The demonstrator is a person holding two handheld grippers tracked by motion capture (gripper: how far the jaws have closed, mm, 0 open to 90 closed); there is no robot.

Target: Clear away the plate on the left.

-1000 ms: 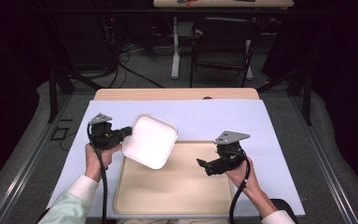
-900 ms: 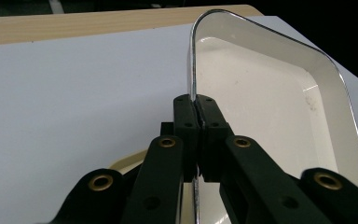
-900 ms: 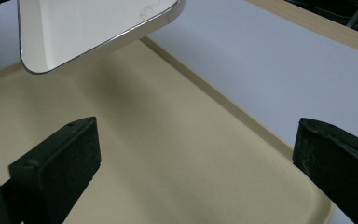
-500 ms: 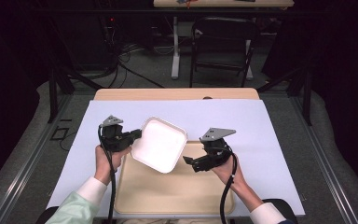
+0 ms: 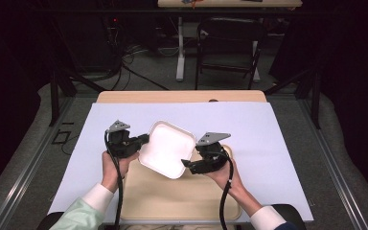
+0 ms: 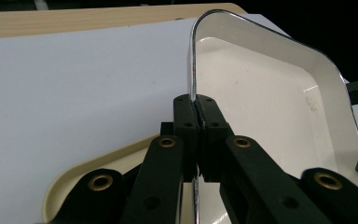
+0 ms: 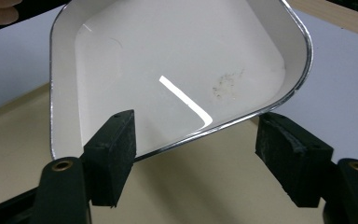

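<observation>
Surface: table (image 5: 278,139) under a pale sheet, bare wood strip along the far edge; beige tray (image 5: 172,201) at lower centre of the high view.
Room: dark; chair (image 5: 227,45) and cables on the floor at top of frame.
Dish: white dish (image 5: 166,148), metal-edged, tilted, held above the tray at frame centre.
Left tool: left tool (image 5: 141,140) clamped on the dish's left rim, jaws pinched together.
Right tool: right tool (image 5: 188,164) spread apart, one pad in front of the dish's near edge, the other beside it; contact unclear.
Hidden: tray partly covered by dish and hands; forearms cut off at bottom.
Marks: faint smudge (image 7: 223,84) inside the dish.
Count: 1 dish, 1 tray, 2 tools, 1 chair.
</observation>
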